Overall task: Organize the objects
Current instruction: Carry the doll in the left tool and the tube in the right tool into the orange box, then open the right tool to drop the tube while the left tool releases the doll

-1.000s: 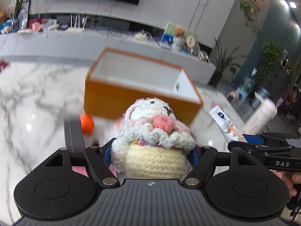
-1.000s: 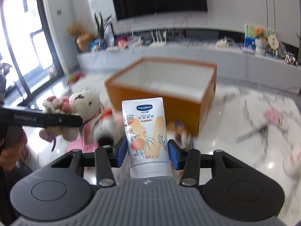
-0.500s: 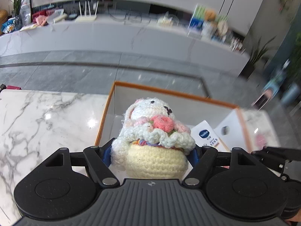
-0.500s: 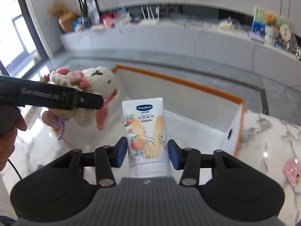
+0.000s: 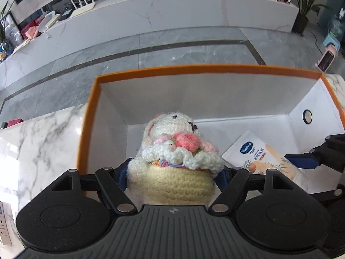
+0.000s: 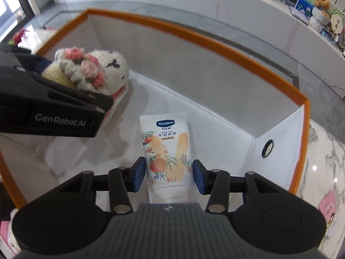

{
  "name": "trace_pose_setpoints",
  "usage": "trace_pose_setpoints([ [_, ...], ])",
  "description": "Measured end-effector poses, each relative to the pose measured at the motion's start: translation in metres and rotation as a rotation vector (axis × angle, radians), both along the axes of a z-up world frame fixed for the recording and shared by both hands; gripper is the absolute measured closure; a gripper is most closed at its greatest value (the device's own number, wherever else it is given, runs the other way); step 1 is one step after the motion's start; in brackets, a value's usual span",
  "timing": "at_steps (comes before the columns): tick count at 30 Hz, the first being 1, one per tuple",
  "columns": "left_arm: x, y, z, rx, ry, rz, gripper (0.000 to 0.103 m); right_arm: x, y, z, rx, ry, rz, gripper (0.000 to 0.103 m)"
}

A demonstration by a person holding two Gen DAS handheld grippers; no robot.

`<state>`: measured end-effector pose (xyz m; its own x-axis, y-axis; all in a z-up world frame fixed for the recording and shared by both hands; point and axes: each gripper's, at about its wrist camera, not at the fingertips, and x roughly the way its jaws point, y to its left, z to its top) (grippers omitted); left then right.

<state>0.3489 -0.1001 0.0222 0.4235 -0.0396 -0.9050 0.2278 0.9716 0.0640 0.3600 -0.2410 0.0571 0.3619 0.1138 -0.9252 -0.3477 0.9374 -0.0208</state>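
Note:
My left gripper (image 5: 172, 174) is shut on a crocheted bunny toy (image 5: 172, 151) with pink flowers and holds it down inside the orange-rimmed white box (image 5: 194, 69). The bunny also shows in the right wrist view (image 6: 94, 73), its head near the box floor. My right gripper (image 6: 169, 172) holds a Vaseline lotion tube (image 6: 167, 149) inside the same box (image 6: 194, 34); small gaps show between the blue pads and the tube, so its grip is unclear. The tube also shows in the left wrist view (image 5: 265, 159), to the bunny's right.
The box stands on a white marble table (image 5: 43, 133). A round hole (image 6: 267, 147) is in the box's right end wall. A pink card (image 6: 327, 211) lies on the table right of the box. A long white counter (image 5: 151, 10) with clutter stands beyond the floor.
Both grippers have moved forward and down from above the box rim into the box, carrying the bunny and the tube. The right pads now stand slightly wider around the tube.

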Motion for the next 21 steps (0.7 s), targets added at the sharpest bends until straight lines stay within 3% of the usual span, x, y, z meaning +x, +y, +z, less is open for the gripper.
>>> trace_pose_setpoints([
  [4,0.000,-0.001,-0.015,-0.027,0.080,-0.006,0.016,0.001,-0.003,-0.011,-0.028,0.041,-0.001,0.054],
  [17,0.000,-0.004,-0.020,0.050,0.152,-0.040,0.012,0.005,-0.006,-0.022,-0.079,0.131,0.013,0.053],
  [21,-0.002,-0.003,-0.016,0.063,0.154,-0.055,0.012,0.002,-0.012,-0.018,-0.064,0.116,0.006,0.040],
])
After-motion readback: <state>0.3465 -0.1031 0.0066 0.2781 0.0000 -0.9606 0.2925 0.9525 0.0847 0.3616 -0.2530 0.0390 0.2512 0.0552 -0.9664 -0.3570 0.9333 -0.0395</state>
